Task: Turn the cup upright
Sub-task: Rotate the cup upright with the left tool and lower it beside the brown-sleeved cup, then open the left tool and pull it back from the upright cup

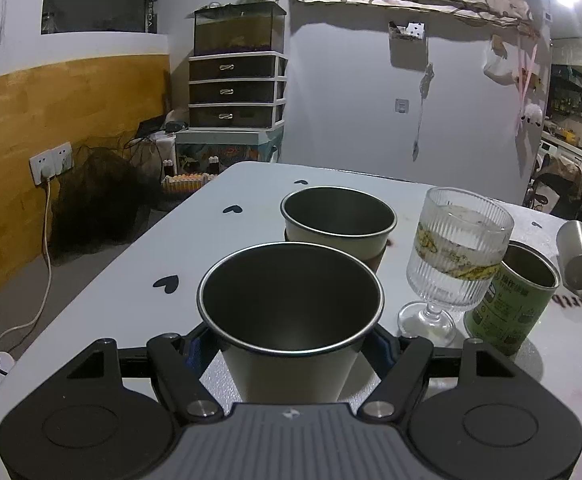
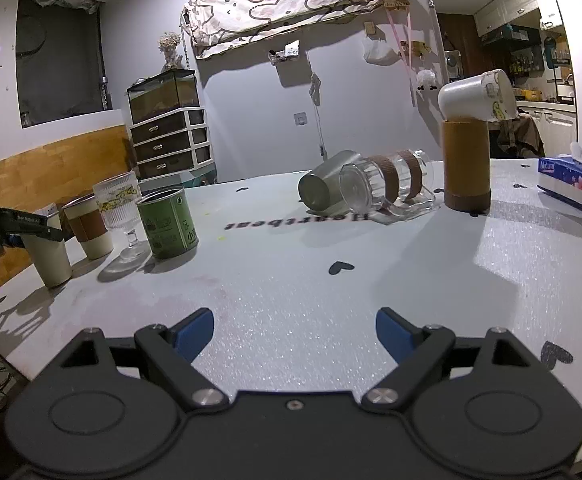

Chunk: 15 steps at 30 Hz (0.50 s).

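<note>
My left gripper [image 1: 289, 346] is shut on an upright cream metal cup [image 1: 291, 320] that stands on the white table [image 1: 219, 240]; the same cup shows at the far left of the right wrist view [image 2: 51, 258], with the left gripper [image 2: 23, 228] around it. My right gripper [image 2: 295, 330] is open and empty above the table's near edge. At the table's far side a metal cup [image 2: 325, 186] and a clear glass with brown bands [image 2: 387, 182] lie on their sides. A white cup [image 2: 477, 94] lies tilted on top of a brown cylinder [image 2: 467, 164].
Upright beside the held cup stand a cream cup with a brown sleeve [image 1: 337, 224], a ribbed stemmed glass [image 1: 451, 256] and a green tin [image 1: 511, 296]. A tissue box [image 2: 573, 182] lies at the far right. Black heart stickers [image 2: 339, 267] dot the table.
</note>
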{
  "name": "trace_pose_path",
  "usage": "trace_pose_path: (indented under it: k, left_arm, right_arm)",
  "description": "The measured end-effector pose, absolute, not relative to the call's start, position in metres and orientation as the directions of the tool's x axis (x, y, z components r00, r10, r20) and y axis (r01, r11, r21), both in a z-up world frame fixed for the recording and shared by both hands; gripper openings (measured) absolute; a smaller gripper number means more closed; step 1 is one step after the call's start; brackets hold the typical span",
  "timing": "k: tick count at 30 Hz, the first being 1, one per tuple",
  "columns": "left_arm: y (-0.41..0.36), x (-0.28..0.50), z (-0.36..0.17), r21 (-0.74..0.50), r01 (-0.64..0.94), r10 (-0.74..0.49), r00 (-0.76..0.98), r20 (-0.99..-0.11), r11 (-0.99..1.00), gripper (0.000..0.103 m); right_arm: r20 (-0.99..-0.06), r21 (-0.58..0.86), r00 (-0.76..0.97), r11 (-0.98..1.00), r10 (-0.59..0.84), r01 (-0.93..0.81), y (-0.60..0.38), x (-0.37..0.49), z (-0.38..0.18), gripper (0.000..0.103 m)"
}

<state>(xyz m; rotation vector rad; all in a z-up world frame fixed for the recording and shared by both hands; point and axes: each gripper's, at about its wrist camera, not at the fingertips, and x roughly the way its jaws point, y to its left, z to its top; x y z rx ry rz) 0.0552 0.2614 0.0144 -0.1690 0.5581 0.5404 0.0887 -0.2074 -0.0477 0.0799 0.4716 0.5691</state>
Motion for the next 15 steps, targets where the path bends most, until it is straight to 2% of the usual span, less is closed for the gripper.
trace_pose_path:
  k: [3, 6, 10, 15]
  left_arm:
    - [0.261, 0.056, 0.014, -0.013, -0.532, 0.441, 0.714, -0.544, 0.846, 0.076]
    - [0.262, 0.051, 0.013, -0.036, -0.539, 0.440, 0.723, -0.534, 0.842, 0.099]
    - [0.253, 0.037, 0.020, -0.037, -0.544, 0.452, 0.732, -0.510, 0.838, 0.100]
    - [0.226, 0.009, 0.041, -0.048, -0.533, 0.461, 0.770, -0.440, 0.845, 0.103]
  right_arm:
    - [-0.408, 0.202, 0.738, 0.842, 0.537, -0.501, -0.207, 0.089, -0.048, 0.089]
    - [-0.404, 0.200, 0.739, 0.840, 0.539, -0.504, -0.207, 0.089, -0.046, 0.089]
    - [-0.391, 0.193, 0.746, 0.841, 0.539, -0.506, -0.205, 0.088, -0.040, 0.089]
    - [-0.357, 0.170, 0.759, 0.837, 0.544, -0.520, -0.201, 0.085, -0.024, 0.089]
